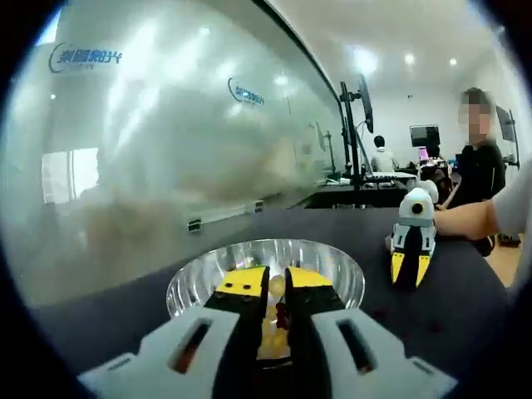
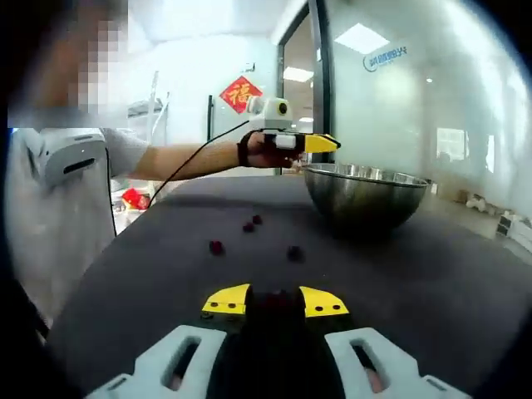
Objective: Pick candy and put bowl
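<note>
Two hand-held grippers are working at the dark tabletop (image 2: 166,274). On the left side, the left gripper (image 1: 275,291) hangs just above the shiny round steel bowl (image 1: 266,266), and between its yellow-tipped jaws sits a small yellowish round candy (image 1: 276,287), with yellow pieces lying below it inside the bowl. The jaws are nearly closed around this candy, so it seems still grasped over the bowl. Further right, the right gripper (image 2: 274,301) is low over the table, its jaws clenched on a dark red candy (image 2: 274,303). Ahead of it, several small dark red candies (image 2: 216,247) lie loose on the table, near the bowl but apart from it. One risk is that the round candy slips out early and rolls off, if the jaws loosen before they are over the bowl. Another is a collision of the two grippers at the bowl's rim.
</note>
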The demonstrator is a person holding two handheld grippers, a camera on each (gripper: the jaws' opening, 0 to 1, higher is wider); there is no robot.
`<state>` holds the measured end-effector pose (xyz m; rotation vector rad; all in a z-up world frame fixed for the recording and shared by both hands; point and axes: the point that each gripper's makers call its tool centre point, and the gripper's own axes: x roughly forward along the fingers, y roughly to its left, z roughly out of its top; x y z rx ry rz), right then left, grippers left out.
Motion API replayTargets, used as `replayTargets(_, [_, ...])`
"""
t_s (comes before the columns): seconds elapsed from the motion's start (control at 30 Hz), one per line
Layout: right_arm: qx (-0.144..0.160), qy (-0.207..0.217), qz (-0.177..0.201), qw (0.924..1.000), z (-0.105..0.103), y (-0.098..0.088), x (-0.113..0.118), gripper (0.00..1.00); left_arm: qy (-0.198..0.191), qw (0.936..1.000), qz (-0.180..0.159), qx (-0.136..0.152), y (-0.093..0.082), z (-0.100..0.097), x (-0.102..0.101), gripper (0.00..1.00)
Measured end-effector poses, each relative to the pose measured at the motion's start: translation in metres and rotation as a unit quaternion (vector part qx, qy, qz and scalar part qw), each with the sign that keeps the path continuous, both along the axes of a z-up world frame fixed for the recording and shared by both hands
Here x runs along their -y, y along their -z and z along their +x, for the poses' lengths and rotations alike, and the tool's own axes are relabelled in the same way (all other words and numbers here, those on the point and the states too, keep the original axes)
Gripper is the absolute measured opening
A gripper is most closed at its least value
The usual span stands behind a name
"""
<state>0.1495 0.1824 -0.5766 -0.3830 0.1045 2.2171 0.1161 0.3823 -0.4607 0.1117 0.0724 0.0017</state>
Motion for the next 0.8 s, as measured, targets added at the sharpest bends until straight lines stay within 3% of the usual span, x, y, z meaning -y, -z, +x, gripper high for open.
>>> replayTargets(0.17, [0.007,0.001,-0.001,1.0,0.0,0.002,0.0,0.16,0.006,0.9998,0.004,-0.017,0.011,0.004,0.007,0.06])
replayTargets(0.33, [0.014,0.005,-0.004,0.9999,0.0,0.005,-0.002,0.14,0.003,0.9999,0.003,-0.01,0.008,0.003,0.005,0.22])
replayTargets(0.5, [0.014,0.006,-0.007,0.9999,0.002,0.007,-0.002,0.14,0.007,0.9995,0.013,-0.028,0.016,0.003,0.006,0.22])
replayTargets(0.8, [0.011,0.007,-0.014,0.9998,0.001,0.008,-0.003,0.14,0.039,0.9992,0.0,-0.009,0.003,-0.012,0.022,0.22])
